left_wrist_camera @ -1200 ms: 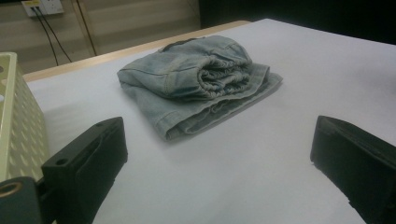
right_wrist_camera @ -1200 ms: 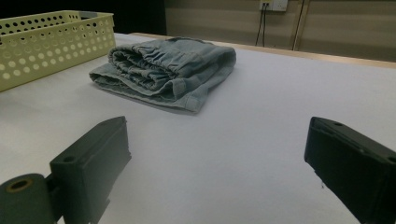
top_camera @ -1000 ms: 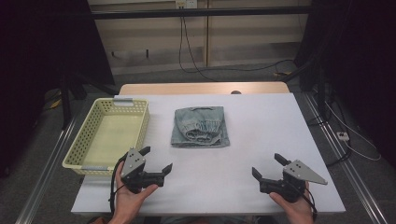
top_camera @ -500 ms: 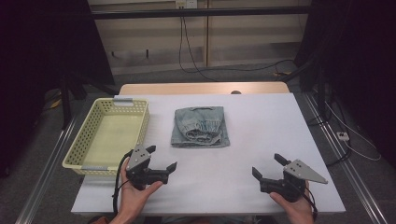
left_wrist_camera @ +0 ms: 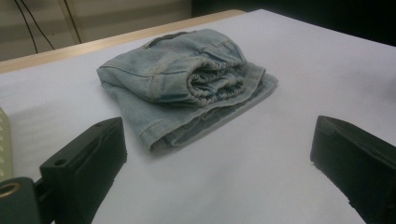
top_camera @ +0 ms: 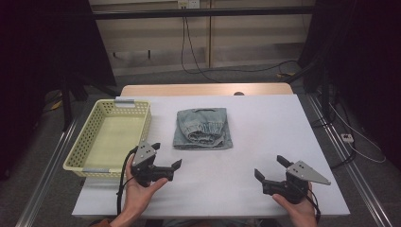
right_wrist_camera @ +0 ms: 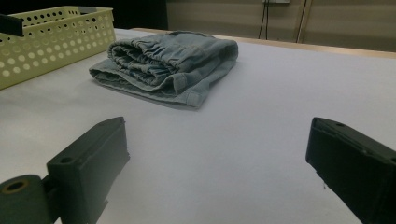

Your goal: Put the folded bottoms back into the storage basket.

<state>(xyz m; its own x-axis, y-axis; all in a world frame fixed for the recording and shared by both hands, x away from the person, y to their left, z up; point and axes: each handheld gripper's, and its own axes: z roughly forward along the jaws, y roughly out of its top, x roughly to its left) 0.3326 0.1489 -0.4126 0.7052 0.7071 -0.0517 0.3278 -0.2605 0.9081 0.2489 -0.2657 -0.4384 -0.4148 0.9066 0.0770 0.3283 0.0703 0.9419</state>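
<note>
Since the earlier frame, the left gripper [top_camera: 167, 156] has advanced toward the folded jeans [top_camera: 202, 128]; the right gripper [top_camera: 270, 168] has not moved.

High view: both grippers rest near the front edge of the white table [top_camera: 265, 127], jaws spread wide, holding nothing. The jeans lie mid-table, just beside the yellow basket [top_camera: 83, 146] at the left edge. Cables [top_camera: 189, 42] hang against the rear wall; the dark floor detail is hard to make out.

Left gripper view: jaws wide apart, jeans [left_wrist_camera: 187, 79] ahead on the bare surface.

Right gripper view: jaws wide apart, jeans [right_wrist_camera: 173, 65] ahead, basket [right_wrist_camera: 56, 39] beyond at left.
</note>
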